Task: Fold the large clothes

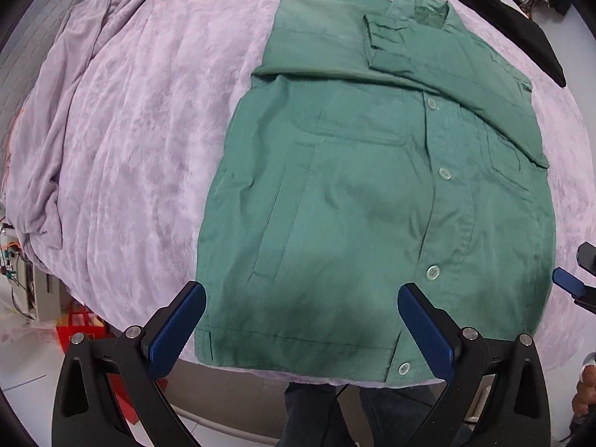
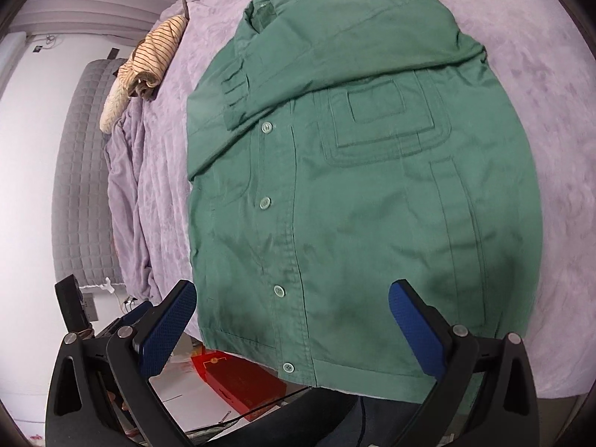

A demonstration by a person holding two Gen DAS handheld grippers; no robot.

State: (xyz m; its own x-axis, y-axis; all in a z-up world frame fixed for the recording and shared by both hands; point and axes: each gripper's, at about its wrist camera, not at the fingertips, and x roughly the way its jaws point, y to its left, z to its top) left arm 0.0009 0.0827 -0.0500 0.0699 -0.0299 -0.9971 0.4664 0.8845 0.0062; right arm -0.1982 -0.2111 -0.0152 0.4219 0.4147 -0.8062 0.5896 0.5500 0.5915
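Observation:
A green button-up jacket (image 1: 372,193) lies flat, front up, on a lilac plush bed cover (image 1: 141,130), collar far, hem at the near edge. Both sleeves are folded across the chest. It also shows in the right wrist view (image 2: 354,205). My left gripper (image 1: 301,294) is open and empty, hovering over the hem's left part. My right gripper (image 2: 294,290) is open and empty, over the hem near the button placket. The right gripper's blue fingertip (image 1: 568,281) shows at the right edge of the left wrist view.
A black garment (image 1: 510,22) lies at the far right of the bed. A striped cloth (image 2: 156,52) and bunched lilac blanket (image 2: 126,193) lie at the far left. A red box (image 2: 238,376) sits on the floor below the bed edge. A person's legs (image 1: 320,413) stand at the near edge.

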